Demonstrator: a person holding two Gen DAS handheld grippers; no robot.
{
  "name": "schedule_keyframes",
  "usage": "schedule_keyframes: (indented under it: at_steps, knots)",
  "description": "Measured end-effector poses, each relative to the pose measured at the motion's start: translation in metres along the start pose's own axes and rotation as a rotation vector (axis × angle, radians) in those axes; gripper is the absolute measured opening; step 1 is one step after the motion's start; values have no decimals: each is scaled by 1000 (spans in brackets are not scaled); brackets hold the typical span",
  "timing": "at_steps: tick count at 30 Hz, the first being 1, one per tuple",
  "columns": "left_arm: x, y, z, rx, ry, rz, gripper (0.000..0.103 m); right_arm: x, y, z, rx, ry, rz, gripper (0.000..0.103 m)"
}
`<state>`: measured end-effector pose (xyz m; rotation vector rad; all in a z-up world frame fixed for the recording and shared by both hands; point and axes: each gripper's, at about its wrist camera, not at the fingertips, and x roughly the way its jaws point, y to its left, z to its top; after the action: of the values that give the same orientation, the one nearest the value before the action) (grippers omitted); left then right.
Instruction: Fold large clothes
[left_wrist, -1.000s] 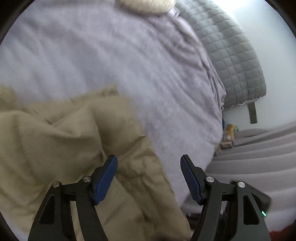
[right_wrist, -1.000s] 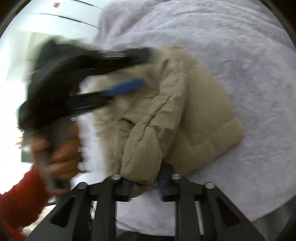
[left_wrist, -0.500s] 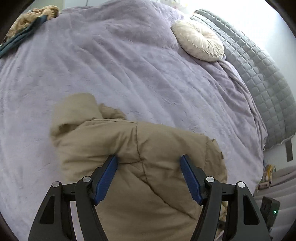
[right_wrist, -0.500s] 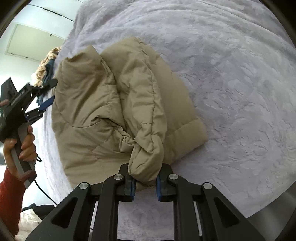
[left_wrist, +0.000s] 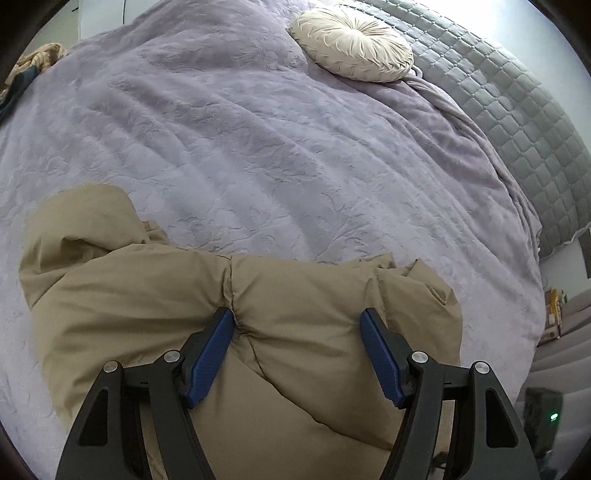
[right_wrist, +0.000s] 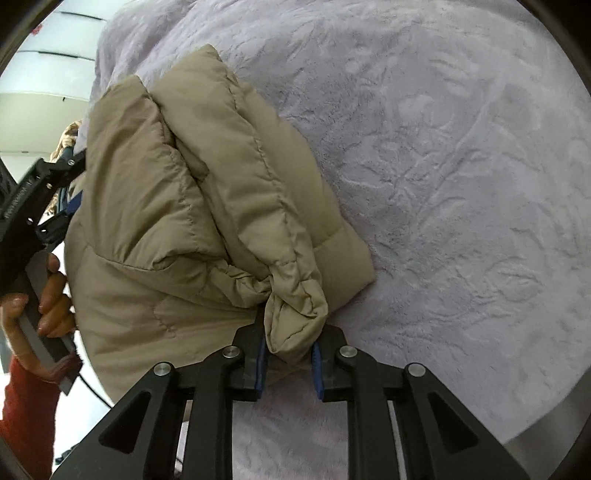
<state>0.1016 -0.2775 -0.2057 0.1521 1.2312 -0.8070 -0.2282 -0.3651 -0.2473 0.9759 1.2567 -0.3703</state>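
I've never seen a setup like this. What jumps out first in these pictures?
A puffy tan jacket lies bunched at the near edge of a bed covered by a lavender blanket. The right gripper pinches a bundled fold of it, while the left gripper has its blue pads spread wide over the jacket. A round cream cushion sits near the quilted grey headboard.

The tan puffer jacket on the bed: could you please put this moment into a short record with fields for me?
garment: tan puffer jacket, bunched and partly folded
surface: lavender bedspread
right gripper: shut on a gathered fold of the jacket
left gripper: open, its blue pads apart over the jacket
person: hand on the left gripper's handle, red sleeve
also on bed: round cream cushion near a grey quilted cover
fold status: not finished, jacket lumpy
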Motion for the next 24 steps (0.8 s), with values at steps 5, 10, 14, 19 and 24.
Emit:
schedule_keyframes:
  at_steps: [5,10,14,19,24]
  knots:
    - [-7,13,-1,-28,2,12,71,-37,8,12,-41,-48,-10,23]
    - [-13,12,-2,-13,9,60,71,-58,18,15,-77,-79,-21,23]
    - [-22,13,-2,-9,14,82,71,-63,32,16,-98,-67,-24,23]
    - [-38,14,-3,-18,25,110,71,-68,33,22,-87,-72,-40,23]
    - [-68,19,-10,-25,8,130,75,-77,34,36,-83,-122,-38,49]
